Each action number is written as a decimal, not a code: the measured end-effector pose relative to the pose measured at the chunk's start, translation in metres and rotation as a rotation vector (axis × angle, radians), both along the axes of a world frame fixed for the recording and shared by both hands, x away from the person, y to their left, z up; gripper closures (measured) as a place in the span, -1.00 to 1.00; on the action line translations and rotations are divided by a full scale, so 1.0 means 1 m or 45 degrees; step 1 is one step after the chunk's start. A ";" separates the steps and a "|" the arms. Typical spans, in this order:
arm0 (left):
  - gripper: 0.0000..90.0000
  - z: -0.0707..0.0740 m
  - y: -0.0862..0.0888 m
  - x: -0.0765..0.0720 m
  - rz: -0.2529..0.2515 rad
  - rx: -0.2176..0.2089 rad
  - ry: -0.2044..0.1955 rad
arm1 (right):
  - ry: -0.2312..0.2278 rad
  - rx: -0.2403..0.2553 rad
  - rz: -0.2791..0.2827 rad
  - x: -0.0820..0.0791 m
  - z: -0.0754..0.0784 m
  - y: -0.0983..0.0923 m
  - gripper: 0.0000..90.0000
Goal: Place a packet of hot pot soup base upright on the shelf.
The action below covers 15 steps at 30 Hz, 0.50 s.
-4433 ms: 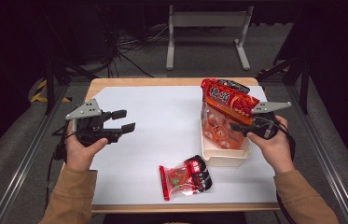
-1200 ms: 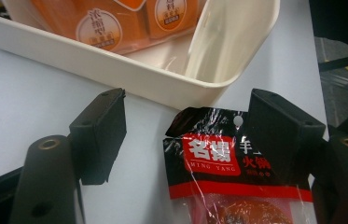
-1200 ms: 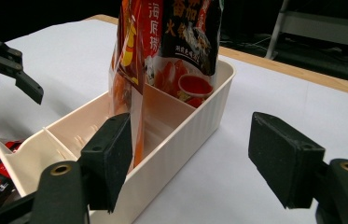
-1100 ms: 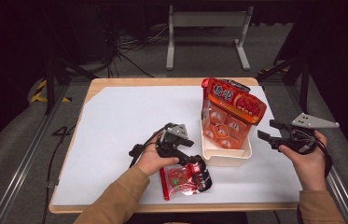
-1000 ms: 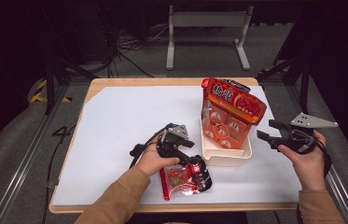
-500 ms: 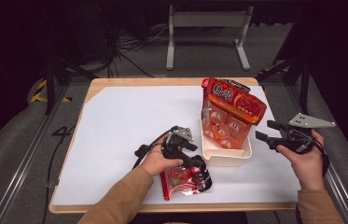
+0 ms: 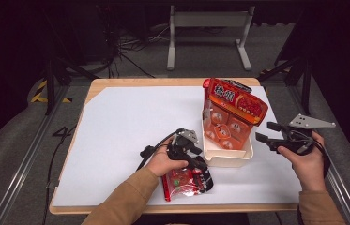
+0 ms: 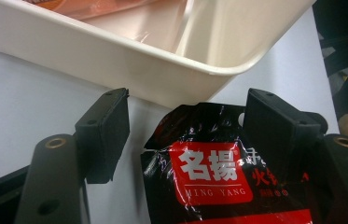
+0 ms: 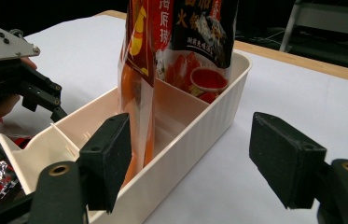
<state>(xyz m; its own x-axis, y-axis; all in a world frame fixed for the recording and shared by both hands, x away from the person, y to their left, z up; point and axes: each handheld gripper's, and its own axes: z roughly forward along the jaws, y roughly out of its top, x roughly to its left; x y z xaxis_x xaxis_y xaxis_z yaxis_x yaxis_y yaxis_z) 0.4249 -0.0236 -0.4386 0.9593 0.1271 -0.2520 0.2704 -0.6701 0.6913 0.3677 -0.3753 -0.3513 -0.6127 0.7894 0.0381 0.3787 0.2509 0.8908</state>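
A small red and black snack packet [image 7: 186, 182] lies flat near the table's front edge, just in front of the white bin [image 7: 229, 157]. My left gripper [image 7: 201, 169] is low over its top end. In the left gripper view the packet [image 8: 218, 177] lies between the jaws, which have just been closing; the left pad [image 8: 106, 126] stands clear of it, so the gripper is open. A large red bag [image 7: 233, 101] stands upright in the bin. My right gripper [image 7: 265, 132] hangs open to the right of the bin [image 9: 209, 116], holding nothing.
The bin has a divider, and its near compartment [image 8: 171, 28] holds nothing. A white sheet [image 7: 125, 122] covers the wooden table. Metal stands and cables sit on the floor behind the table.
My left gripper has sunk and slid right onto the small packet's top end. Earlier it crossed over from the table's left side. The right gripper has stayed beside the bin.
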 end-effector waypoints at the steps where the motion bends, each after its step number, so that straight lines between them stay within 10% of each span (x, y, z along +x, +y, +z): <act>1: -0.24 0.000 -0.001 -0.001 -0.003 0.014 -0.005 | 0.002 0.002 0.001 0.000 0.000 0.000 -0.33; 15: 0.17 -0.002 -0.004 -0.005 -0.037 0.090 -0.071 | 0.006 -0.002 0.014 0.001 -0.002 0.003 -0.33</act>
<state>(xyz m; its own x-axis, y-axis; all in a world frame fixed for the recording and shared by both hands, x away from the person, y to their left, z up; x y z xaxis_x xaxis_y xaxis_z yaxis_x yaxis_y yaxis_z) 0.4199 -0.0278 -0.4401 0.9752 0.1145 -0.1892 0.2123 -0.7247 0.6555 0.3687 -0.3726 -0.3531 -0.6214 0.7825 0.0394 0.3798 0.2569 0.8887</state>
